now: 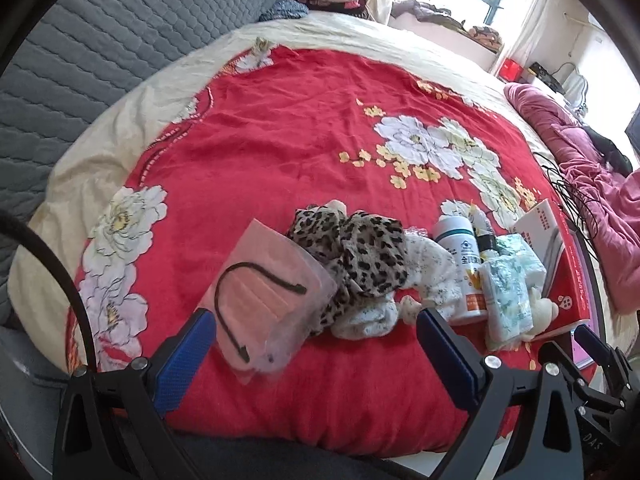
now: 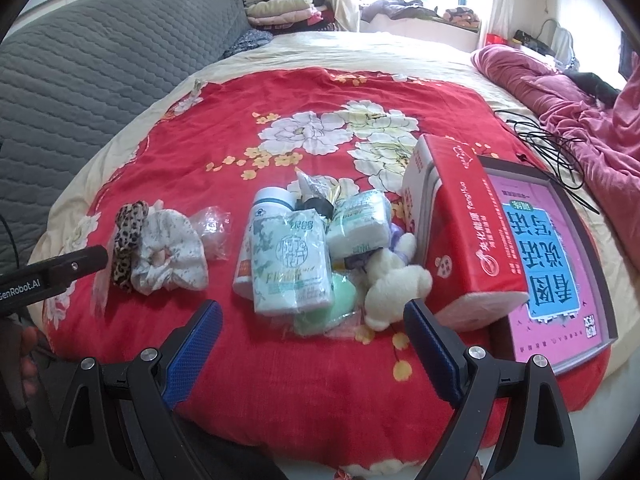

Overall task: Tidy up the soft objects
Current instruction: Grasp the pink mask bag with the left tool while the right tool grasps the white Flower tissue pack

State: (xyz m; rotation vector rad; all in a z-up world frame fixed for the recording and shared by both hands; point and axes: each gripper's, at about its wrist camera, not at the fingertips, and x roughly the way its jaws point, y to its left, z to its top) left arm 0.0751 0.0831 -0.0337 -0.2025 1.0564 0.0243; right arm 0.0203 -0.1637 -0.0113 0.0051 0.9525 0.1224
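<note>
A leopard-print fabric scrunchie [image 1: 356,256] and a white floral-print scrunchie [image 1: 424,276] lie touching one another near the front edge of a red floral quilt [image 1: 280,140] spread over a bed, the soft items at the centre of a tidying job that looks barely begun. Just left of them lies a clear plastic pouch holding a pink face mask with a dark ear loop [image 1: 268,296], its corner overlapping the leopard scrunchie. To the right, a mixed heap remains unsorted: a cream plush toy [image 2: 394,284], two wrapped tissue packs [image 2: 290,264], a pale green sponge in clear wrap [image 2: 332,312], and, jumbled among them, a white plastic bottle with a dark cap [image 1: 460,264]. A red tissue box [image 2: 468,220] stands beside the heap, leaning against a pink-and-blue picture book in a grey frame [image 2: 556,264].

The left gripper [image 1: 316,344] hovers low over the quilt with its blue-padded jaws spread wide and nothing between them, the mask pouch lying just ahead of its left finger. The right gripper [image 2: 316,340] is likewise wide open and empty, aimed at the heap with the plush toy and sponge nearest.

No soft item appears gathered or set apart yet; soft and hard things sit mingled, so the sorting seems almost wholly ahead. Black cables [image 2: 548,152] and a rumpled pink duvet [image 2: 580,112] lie farther right.
</note>
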